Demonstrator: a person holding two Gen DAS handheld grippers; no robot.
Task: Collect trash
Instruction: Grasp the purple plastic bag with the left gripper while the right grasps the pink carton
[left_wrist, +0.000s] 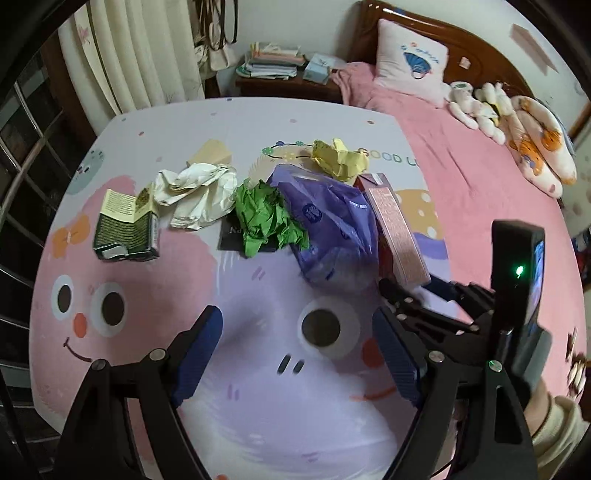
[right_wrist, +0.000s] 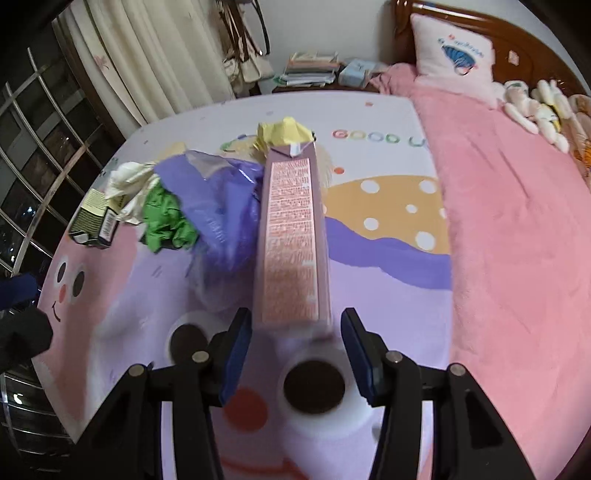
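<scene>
Since the right gripper (right_wrist: 293, 349) has its fingers spread wide with nothing between them yet, the pink carton (right_wrist: 291, 240) is clearly the thing lined up for it. The near end of that box sits just past the fingertips at 12 o'clock, and its long axis runs straight away from the camera, so the blue pads (right_wrist: 236, 354) would close across the narrow width. Looks like a short push forward and a squeeze is all it needs, just my read.

The left gripper (left_wrist: 295, 354) is open too, holding nothing, hovering over the cartoon mat (left_wrist: 140, 295). From there the pink carton is off at about 2 o'clock, so the right side is obviously nearer.

Further out, the purple plastic bag (left_wrist: 332, 225) leans against the carton's left side, with the green crumpled paper (left_wrist: 266, 218) next to it, then the white crumpled paper (left_wrist: 199, 192) and the dark green box (left_wrist: 125, 229) around 10 o'clock. A yellow paper wad (left_wrist: 340, 158) sits behind.

No bin or trash bag in view, so where it all goes I can't tell.
</scene>
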